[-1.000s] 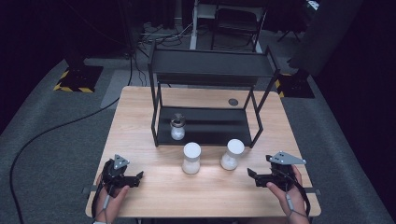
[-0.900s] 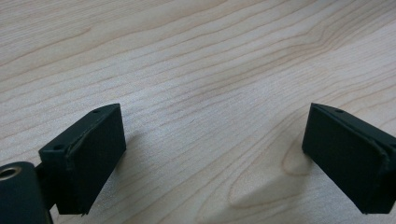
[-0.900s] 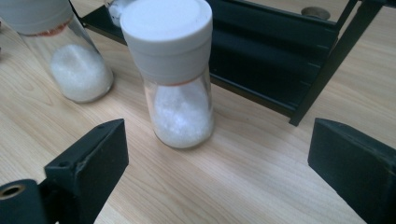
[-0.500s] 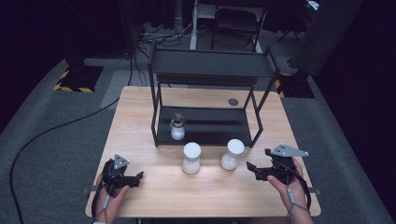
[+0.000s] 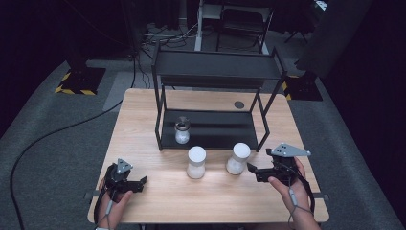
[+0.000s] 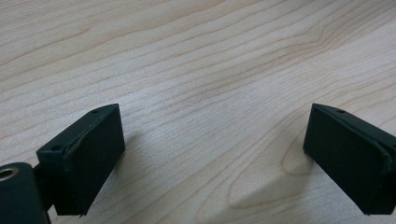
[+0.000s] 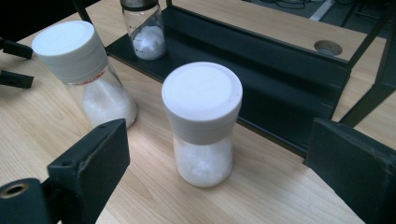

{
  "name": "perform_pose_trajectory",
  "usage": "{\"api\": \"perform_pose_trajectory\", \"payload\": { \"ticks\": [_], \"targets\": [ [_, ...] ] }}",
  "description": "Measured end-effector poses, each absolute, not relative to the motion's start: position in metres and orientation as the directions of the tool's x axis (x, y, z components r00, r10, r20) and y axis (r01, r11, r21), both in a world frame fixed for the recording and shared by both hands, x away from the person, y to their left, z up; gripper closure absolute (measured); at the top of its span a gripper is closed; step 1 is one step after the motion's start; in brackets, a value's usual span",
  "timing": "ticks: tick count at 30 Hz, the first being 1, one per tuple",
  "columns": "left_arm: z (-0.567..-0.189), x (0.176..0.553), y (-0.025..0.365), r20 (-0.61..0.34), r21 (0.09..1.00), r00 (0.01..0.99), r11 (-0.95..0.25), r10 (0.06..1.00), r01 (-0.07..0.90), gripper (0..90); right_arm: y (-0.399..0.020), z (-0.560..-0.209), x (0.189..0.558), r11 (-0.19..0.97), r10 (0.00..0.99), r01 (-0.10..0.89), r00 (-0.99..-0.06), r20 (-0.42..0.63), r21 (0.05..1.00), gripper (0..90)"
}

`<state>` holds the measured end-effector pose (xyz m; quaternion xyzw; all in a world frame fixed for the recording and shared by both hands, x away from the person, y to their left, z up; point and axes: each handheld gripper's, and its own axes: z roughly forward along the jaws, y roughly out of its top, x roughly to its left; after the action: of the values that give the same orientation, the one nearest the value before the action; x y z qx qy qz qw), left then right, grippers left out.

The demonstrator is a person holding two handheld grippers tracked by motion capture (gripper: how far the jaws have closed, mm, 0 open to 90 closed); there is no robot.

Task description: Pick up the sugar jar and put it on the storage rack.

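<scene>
- Right gripper (image 5: 253,170) has lifted and edged toward the near jar (image 5: 238,158); jaws apart, jar just ahead, untouched.
- Table (image 5: 143,110): black shelf (image 5: 215,72) behind, second jar (image 5: 196,162) beside.
- Small bottle (image 7: 142,28) on the shelf's bottom tier.
- Left gripper (image 5: 139,182): jaws apart over bare wood.

A light wooden table (image 5: 143,120) is standing on grey carpet, carrying a black two-tier metal rack (image 5: 218,72) toward its far side. Two white-capped jars of white grains are sitting directly on the wood just in front of the rack: one jar (image 5: 196,162) near the middle, the other jar (image 5: 238,158) beside it to the right. A smaller dark-capped shaker (image 5: 181,130) is resting on the rack's lower shelf. A round grommet hole (image 5: 239,104), probably a cable port, is showing behind the rack.
</scene>
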<state>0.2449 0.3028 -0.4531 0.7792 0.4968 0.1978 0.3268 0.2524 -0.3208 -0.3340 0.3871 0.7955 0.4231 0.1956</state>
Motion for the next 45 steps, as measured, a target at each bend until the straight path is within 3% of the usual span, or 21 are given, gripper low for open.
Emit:
{"api": "perform_pose_trajectory", "payload": {
  "ticks": [45],
  "targets": [
    [-0.452,0.246,0.301,-0.016,0.701,0.424,-0.292,0.906,0.651,3.4,-0.259,-0.306,0.278,0.385,0.727,0.416,-0.686,0.007,0.824,6.0]
  ]
}}
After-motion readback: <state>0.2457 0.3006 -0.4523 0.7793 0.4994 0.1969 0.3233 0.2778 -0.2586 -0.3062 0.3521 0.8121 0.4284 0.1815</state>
